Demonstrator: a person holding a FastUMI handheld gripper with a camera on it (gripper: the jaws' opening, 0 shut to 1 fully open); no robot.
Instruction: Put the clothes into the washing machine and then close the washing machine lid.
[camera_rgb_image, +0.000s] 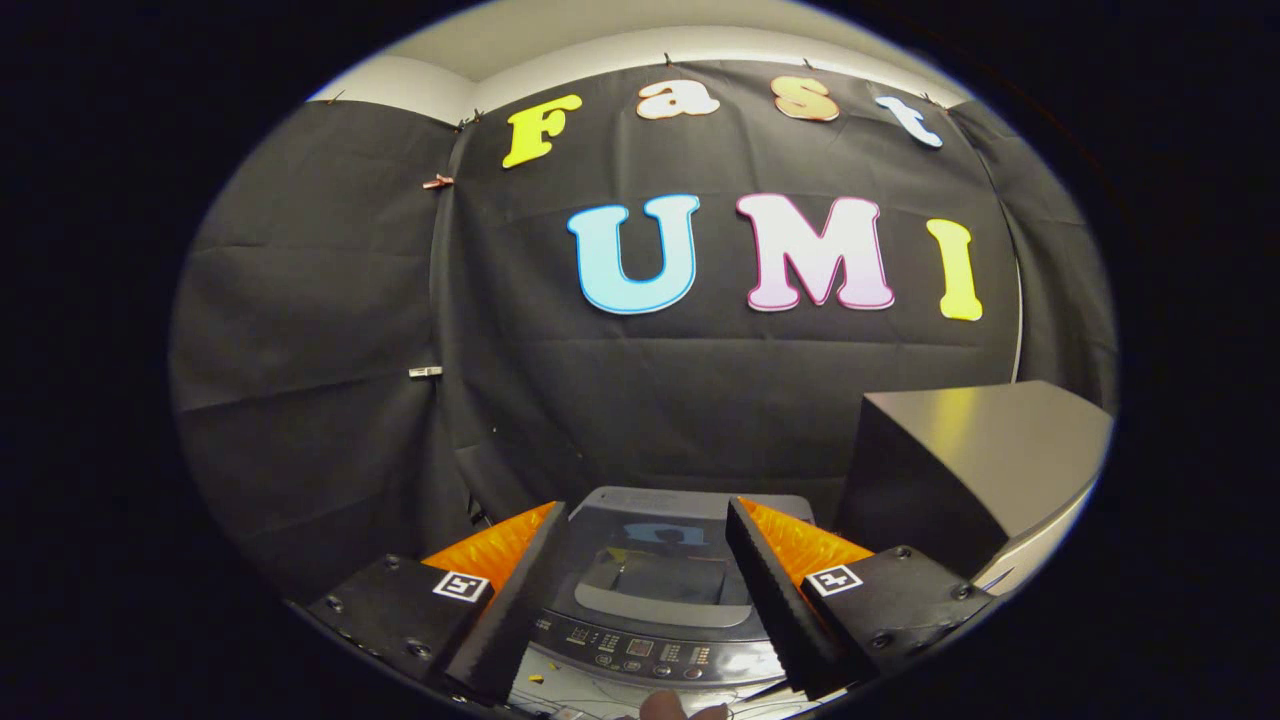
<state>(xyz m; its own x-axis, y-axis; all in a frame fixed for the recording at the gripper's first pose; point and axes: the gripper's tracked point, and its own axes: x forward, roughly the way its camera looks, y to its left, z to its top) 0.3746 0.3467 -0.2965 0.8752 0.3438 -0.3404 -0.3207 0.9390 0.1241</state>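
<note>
We're looking down along the gripper (648, 560), and its two fingers are spread wide, released, nothing between the pads. Each fingertip (765, 590) runs a toothed, serrated edge along its inner face, and each finger carries one small square marker (461, 586) on its flat mount, two markers in all.

Framed right in the gap between the fingers sits the washing machine (660, 600), one small top-loader with rounded corners. Its lid (660, 560) lies flat and shut, glossy enough to throw back a reflection, with a curved handle strip along the near edge. Just below that we see the control panel (650, 652), a curved band dotted with little round buttons and a small display.

We can't spot any clothes from here. At the very bottom, just before the machine, something small and rounded peeks in, too cut off to name.

To the right of the machine stands one dark box (960, 470), smooth and angular, with a sheen on top, close beside the right finger. Left of the machine it's open room out to the black cloth wall (330, 400), creased and clipped at the seams.
</note>
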